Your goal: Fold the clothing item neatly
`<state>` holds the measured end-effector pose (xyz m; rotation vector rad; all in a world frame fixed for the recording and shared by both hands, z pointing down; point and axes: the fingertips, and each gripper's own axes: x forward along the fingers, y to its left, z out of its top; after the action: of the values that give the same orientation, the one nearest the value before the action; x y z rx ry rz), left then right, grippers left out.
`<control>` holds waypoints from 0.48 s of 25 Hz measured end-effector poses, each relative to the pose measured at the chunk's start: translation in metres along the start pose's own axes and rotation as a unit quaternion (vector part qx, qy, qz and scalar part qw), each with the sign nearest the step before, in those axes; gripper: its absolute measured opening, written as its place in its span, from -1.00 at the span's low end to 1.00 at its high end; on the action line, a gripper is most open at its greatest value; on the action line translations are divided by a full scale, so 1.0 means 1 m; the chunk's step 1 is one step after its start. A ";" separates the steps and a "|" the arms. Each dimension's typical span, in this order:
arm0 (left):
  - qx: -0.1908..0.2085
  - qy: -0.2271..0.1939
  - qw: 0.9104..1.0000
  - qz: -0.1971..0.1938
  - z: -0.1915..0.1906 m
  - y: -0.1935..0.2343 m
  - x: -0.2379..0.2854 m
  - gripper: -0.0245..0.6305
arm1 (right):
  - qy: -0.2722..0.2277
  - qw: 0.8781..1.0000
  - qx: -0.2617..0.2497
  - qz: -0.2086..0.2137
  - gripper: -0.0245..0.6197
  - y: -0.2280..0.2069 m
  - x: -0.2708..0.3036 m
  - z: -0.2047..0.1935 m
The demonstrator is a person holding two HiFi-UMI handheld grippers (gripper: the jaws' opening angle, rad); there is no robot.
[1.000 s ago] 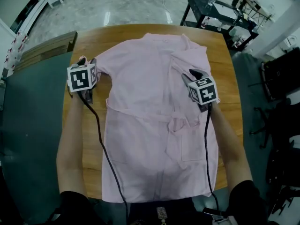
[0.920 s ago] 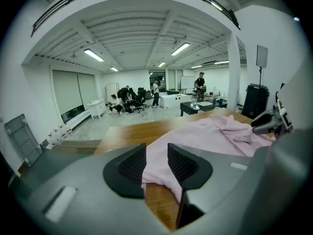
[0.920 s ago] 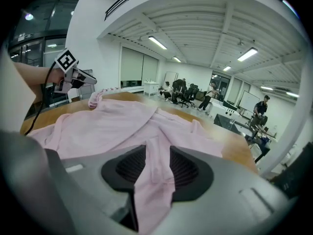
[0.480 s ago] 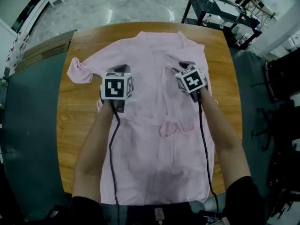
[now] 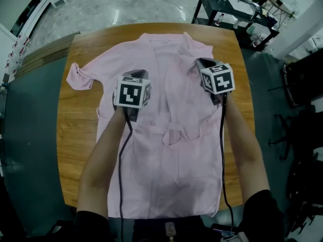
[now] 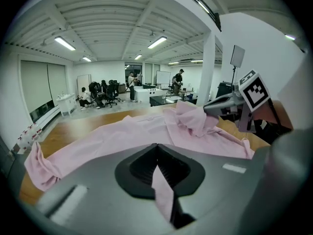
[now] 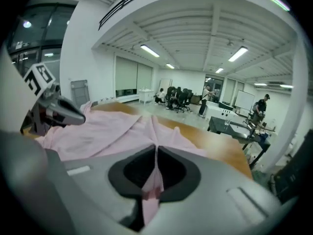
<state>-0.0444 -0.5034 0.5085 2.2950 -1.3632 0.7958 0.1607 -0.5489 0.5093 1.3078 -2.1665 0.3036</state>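
A pink robe-like garment lies spread on the wooden table, its left sleeve stretched out to the left. My left gripper rests on the garment's left chest, shut on a fold of pink cloth. My right gripper is at the right shoulder, where the cloth is bunched; its jaws have just been closing and now pinch a strip of pink cloth. Each gripper shows in the other's view: the right gripper and the left gripper.
A black metal table with bottles stands beyond the far right corner. A dark mat covers the floor at left, and dark chairs stand at right. People and office chairs are far off in the room.
My left gripper has moved right from the left sleeve to the left chest and shut on cloth. My right gripper has shifted up toward the right shoulder and closed on cloth.
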 end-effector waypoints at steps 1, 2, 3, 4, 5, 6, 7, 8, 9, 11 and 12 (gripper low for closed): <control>0.003 0.001 1.000 -0.003 0.002 -0.005 -0.001 -0.90 | -0.013 1.000 0.014 -0.010 -0.87 -0.011 -0.010 0.006; 0.005 0.002 1.000 -0.006 0.004 -0.009 -0.002 -0.90 | -0.022 0.999 0.023 -0.021 -0.87 -0.022 -0.019 0.011; 0.007 0.004 1.000 -0.008 0.006 -0.013 -0.002 -0.90 | -0.029 0.999 0.028 -0.033 -0.87 -0.034 -0.028 0.013; 0.009 0.004 1.000 -0.011 0.008 -0.019 -0.001 -0.90 | -0.033 0.998 0.033 -0.047 -0.87 -0.048 -0.038 0.013; 0.010 0.003 1.000 -0.015 0.012 -0.025 0.002 -0.90 | -0.036 0.997 0.038 -0.062 -0.87 -0.063 -0.047 0.010; 0.012 0.001 1.000 -0.021 0.015 -0.033 0.006 -0.90 | -0.037 0.995 0.044 -0.078 -0.87 -0.080 -0.057 0.006; 0.014 0.000 1.000 -0.027 0.018 -0.041 0.010 -0.90 | -0.035 0.994 0.050 -0.093 -0.87 -0.096 -0.065 0.000; 0.015 -0.001 0.999 -0.033 0.021 -0.049 0.014 -0.90 | -0.032 0.992 0.057 -0.106 -0.87 -0.110 -0.072 -0.007; 0.017 -0.001 0.999 -0.039 0.023 -0.057 0.017 -0.90 | -0.029 0.991 0.064 -0.117 -0.86 -0.123 -0.077 -0.015; 0.022 0.001 0.999 -0.050 0.026 -0.073 0.024 -0.90 | -0.022 0.987 0.081 -0.136 -0.86 -0.145 -0.086 -0.031; 0.025 0.002 0.998 -0.055 0.027 -0.081 0.028 -0.90 | -0.018 0.985 0.088 -0.146 -0.86 -0.156 -0.090 -0.039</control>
<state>0.0454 -0.4991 0.5037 2.3818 -1.2161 0.8065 0.3411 -0.5420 0.4719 1.7198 -1.9760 0.3608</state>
